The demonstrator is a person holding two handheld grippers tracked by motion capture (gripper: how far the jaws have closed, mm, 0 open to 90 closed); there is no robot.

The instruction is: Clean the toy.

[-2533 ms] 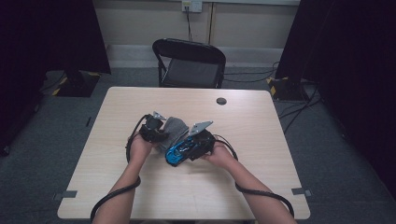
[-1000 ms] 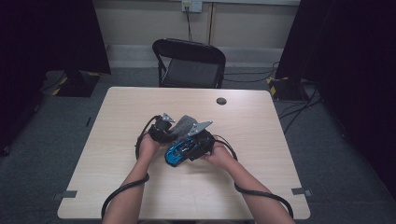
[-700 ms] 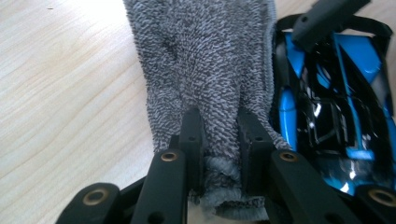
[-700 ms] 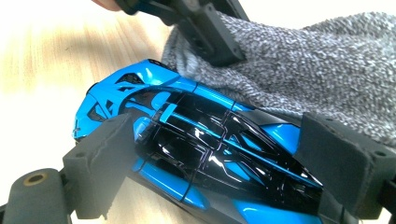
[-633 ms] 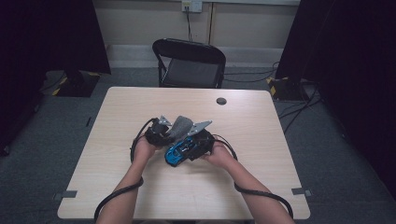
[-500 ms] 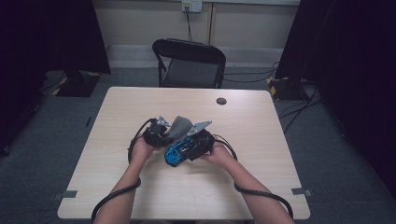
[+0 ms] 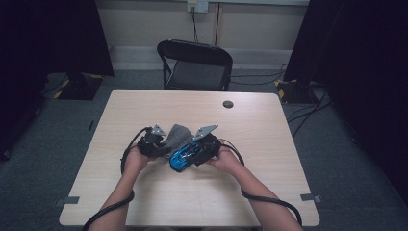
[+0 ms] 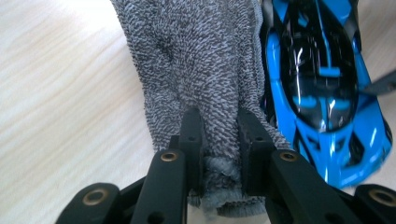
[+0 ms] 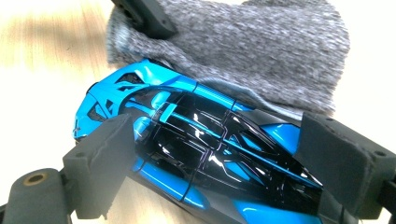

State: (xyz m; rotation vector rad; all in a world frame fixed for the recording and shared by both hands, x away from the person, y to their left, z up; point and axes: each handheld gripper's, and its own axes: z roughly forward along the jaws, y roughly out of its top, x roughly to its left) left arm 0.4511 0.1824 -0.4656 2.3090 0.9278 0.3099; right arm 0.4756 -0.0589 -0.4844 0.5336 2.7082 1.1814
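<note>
Now wiping step: left tongs (image 8: 219, 140) clenched on grey cloth (image 8: 196, 60), cloth lying against side of blue toy car (image 9: 196, 149); right tongs (image 9: 224, 158) clamp car across body, mid-counter (image 7: 144, 207), near person. Judgement: keep car pinned, drag cloth along bodywork with light pressure, avoid snagging. Pale wood counter, black disc (image 7: 228, 104) far side; folding chair (image 7: 195, 65) beyond, grey carpet

One blue toy car (image 7: 185, 154) counted. One grey cloth (image 7: 176, 134) counted. Two tongs seen: left tongs (image 8: 219, 135), right tongs (image 9: 224, 158). One bench (image 7: 250, 187) noted. One black folding chair (image 7: 195, 65), one small dark disc (image 7: 228, 104) counted.
</note>
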